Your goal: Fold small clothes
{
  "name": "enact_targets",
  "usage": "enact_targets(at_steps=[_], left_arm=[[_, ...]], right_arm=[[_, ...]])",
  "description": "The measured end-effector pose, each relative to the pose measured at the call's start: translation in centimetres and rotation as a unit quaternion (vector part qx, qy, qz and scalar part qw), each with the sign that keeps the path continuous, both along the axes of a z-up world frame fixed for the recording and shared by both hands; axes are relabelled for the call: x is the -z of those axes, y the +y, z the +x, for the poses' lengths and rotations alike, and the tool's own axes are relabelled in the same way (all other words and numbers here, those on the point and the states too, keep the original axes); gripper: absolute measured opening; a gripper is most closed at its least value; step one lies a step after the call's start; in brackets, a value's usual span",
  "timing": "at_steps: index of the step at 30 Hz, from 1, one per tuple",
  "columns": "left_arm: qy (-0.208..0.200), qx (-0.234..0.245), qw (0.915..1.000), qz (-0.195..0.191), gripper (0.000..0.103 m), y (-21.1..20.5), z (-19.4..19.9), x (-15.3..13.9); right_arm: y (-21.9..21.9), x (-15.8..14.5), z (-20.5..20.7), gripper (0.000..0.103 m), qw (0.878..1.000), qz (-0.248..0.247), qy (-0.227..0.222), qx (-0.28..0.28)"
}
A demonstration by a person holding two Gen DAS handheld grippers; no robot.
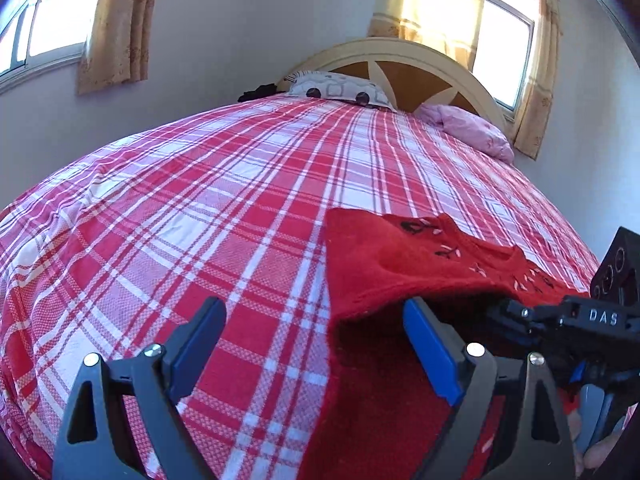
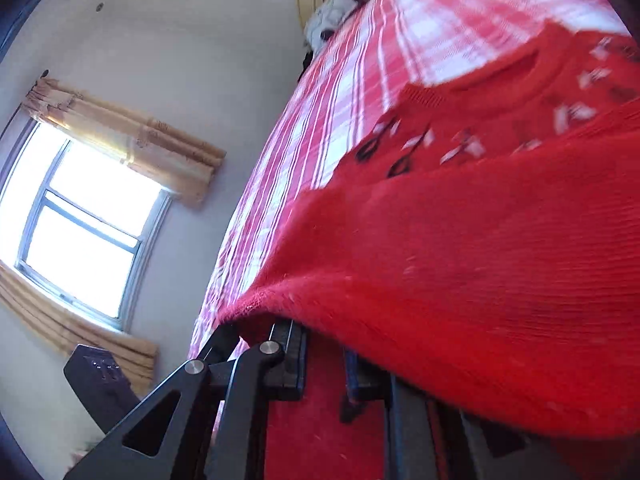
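Observation:
A small red knit sweater (image 1: 420, 264) with black and white embroidery near its neckline lies on the red and white plaid bedspread (image 1: 200, 208). My left gripper (image 1: 314, 314) stands open above the bedspread; the sweater's left edge runs between its blue pads, neither of which presses on it. My right gripper (image 1: 504, 310) reaches in from the right and is shut on a lower part of the sweater, holding that fold raised. In the right wrist view the sweater (image 2: 460, 260) drapes over my right gripper (image 2: 320, 360), with red cloth between its fingers; that view is tilted and blurred.
A patterned pillow (image 1: 340, 88) and a pink pillow (image 1: 468, 128) lie against the arched headboard (image 1: 400, 60). Windows with tan curtains (image 1: 116, 28) are set in the walls behind and left of the bed. The bedspread stretches wide to the left of the sweater.

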State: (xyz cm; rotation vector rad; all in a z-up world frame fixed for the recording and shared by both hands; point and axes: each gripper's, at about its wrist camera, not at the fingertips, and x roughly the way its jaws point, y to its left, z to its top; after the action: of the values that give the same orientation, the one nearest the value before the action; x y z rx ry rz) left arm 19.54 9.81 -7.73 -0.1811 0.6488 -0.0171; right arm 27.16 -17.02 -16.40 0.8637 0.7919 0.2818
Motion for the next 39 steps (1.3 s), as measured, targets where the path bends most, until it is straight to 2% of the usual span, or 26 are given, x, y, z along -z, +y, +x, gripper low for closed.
enact_targets(at_steps=[5, 8, 10, 12, 15, 17, 18, 19, 21, 23, 25, 26, 27, 28, 29, 30, 32, 34, 36, 37, 38, 39], left_arm=[[0.009, 0.026, 0.9996, 0.007, 0.093, -2.2, -0.1, 0.1], [0.033, 0.026, 0.9987, 0.028, 0.093, -3.6, 1.2, 1.2], [0.069, 0.024, 0.9967, 0.035, 0.093, -4.2, 3.2, 1.9], [0.088, -0.005, 0.9956, 0.031, 0.093, -3.8, 5.0, 2.2], [0.107, -0.089, 0.9898, 0.032, 0.094, -1.8, 7.6, 2.5], [0.140, -0.150, 0.9784, 0.019, 0.094, 0.2, 8.8, 3.5], [0.149, -0.165, 0.9750, 0.008, 0.094, 0.9, 9.0, 4.0], [0.142, -0.166, 0.9759, 0.008, 0.094, 1.0, 8.8, 3.9], [0.144, -0.163, 0.9756, 0.034, 0.094, 0.2, 8.8, 4.0], [0.144, -0.160, 0.9760, 0.033, 0.095, 0.3, 8.8, 4.0], [0.142, -0.158, 0.9768, 0.025, 0.095, 0.5, 8.7, 4.1], [0.141, -0.158, 0.9770, 0.026, 0.096, 0.5, 8.7, 4.1], [0.141, -0.157, 0.9770, 0.027, 0.096, 0.4, 8.7, 4.1], [0.142, -0.157, 0.9769, 0.030, 0.097, 0.3, 8.7, 4.1], [0.143, -0.156, 0.9769, 0.031, 0.097, 0.2, 8.7, 4.0], [0.143, -0.154, 0.9771, 0.032, 0.098, 0.1, 8.7, 4.0], [0.142, -0.151, 0.9780, 0.026, 0.100, 0.2, 8.7, 4.0], [0.141, -0.146, 0.9791, 0.019, 0.102, 0.3, 8.7, 4.1], [0.142, -0.144, 0.9790, 0.022, 0.103, 0.2, 8.8, 4.1], [0.142, -0.144, 0.9790, 0.022, 0.103, 0.2, 8.8, 4.2], [0.143, -0.144, 0.9790, 0.022, 0.103, 0.2, 8.8, 4.2], [0.143, -0.144, 0.9790, 0.022, 0.103, 0.2, 8.8, 4.2]], right_arm=[[-0.4, -0.5, 0.1, 0.015, 1.000, 0.013, -0.005, -0.004], [-0.2, -1.3, 0.3, 0.015, 1.000, 0.016, -0.026, 0.001], [-0.1, -1.8, 0.3, 0.015, 0.999, 0.018, -0.043, 0.004], [-0.1, -1.9, 0.2, 0.015, 0.999, 0.019, -0.050, 0.004], [-0.3, -1.5, -0.5, 0.015, 0.999, 0.020, -0.048, 0.005], [-0.3, -1.0, -1.5, 0.015, 0.999, 0.018, -0.039, 0.004], [-0.4, -0.9, -2.1, 0.015, 0.999, 0.015, -0.034, 0.001], [-0.3, -0.9, -2.8, 0.015, 1.000, 0.011, -0.028, -0.005], [-0.2, -1.1, -4.5, 0.015, 1.000, 0.000, -0.017, -0.021], [-0.7, -1.8, -6.5, 0.015, 1.000, -0.016, -0.013, -0.023], [-2.5, -3.4, -9.0, 0.015, 0.998, -0.052, -0.021, 0.008], [-4.2, -4.7, -10.2, 0.019, 0.996, -0.075, -0.030, 0.037], [-5.3, -5.3, -10.8, 0.028, 0.993, -0.092, -0.034, 0.057], [-7.0, -6.1, -11.4, 0.057, 0.988, -0.119, -0.037, 0.089], [-9.0, -6.8, -12.0, 0.082, 0.979, -0.152, -0.035, 0.134], [-10.4, -7.0, -12.2, 0.083, 0.970, -0.178, -0.026, 0.163], [-12.6, -6.7, -12.1, 0.083, 0.960, -0.208, -0.002, 0.186], [-13.8, -5.4, -11.0, 0.082, 0.959, -0.219, 0.026, 0.176], [-13.6, -4.1, -9.4, 0.073, 0.957, -0.241, 0.049, 0.156], [-13.2, -3.4, -8.8, 0.061, 0.955, -0.253, 0.054, 0.143], [-13.0, -3.2, -8.8, 0.055, 0.950, -0.275, 0.060, 0.137], [-12.3, -3.2, -8.6, 0.053, 0.939, -0.310, 0.067, 0.132]])
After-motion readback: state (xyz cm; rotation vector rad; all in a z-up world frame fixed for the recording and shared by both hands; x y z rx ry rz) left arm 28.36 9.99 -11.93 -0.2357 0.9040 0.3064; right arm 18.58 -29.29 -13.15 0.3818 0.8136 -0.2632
